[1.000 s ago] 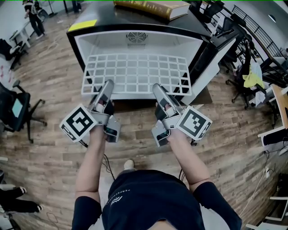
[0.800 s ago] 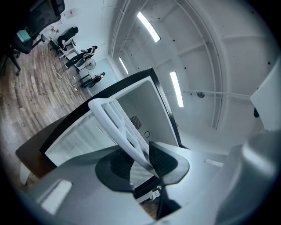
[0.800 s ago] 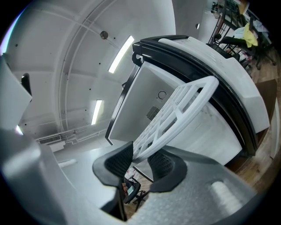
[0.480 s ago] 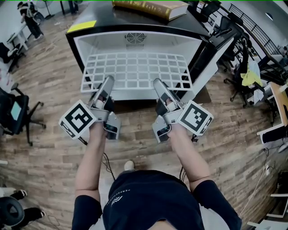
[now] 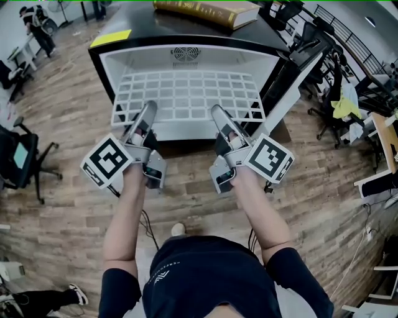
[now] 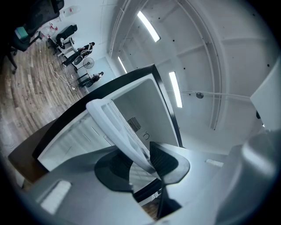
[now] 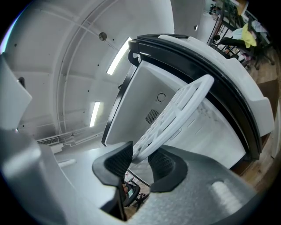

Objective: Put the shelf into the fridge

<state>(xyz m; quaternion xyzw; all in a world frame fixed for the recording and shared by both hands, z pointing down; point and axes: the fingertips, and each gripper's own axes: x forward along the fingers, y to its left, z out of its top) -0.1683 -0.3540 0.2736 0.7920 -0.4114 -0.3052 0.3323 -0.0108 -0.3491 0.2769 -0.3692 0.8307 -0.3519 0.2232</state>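
The white grid shelf [image 5: 186, 96] lies level inside the open white fridge [image 5: 99, 59], with its front edge sticking out toward me. My left gripper [image 5: 149, 110] is at the shelf's front left and my right gripper [image 5: 217, 113] at its front right. In the left gripper view the shelf rim [image 6: 114, 123] runs between the jaws of the left gripper [image 6: 140, 160], against one pad only. In the right gripper view the shelf rim [image 7: 175, 114] sits loosely between the wide jaws of the right gripper [image 7: 140, 160]. Both grippers stand open around the rim.
A thick book [image 5: 208, 11] and a yellow note [image 5: 114, 37] lie on the fridge's black top. The fridge door [image 5: 292, 74] hangs open at the right. Office chairs [image 5: 22, 155] stand at the left, with more chairs and clutter [image 5: 342, 105] at the right. The floor is wood planks.
The shelf seems to have slid slightly deeper into the fridge, and both grippers have moved forward a little with its front edge.
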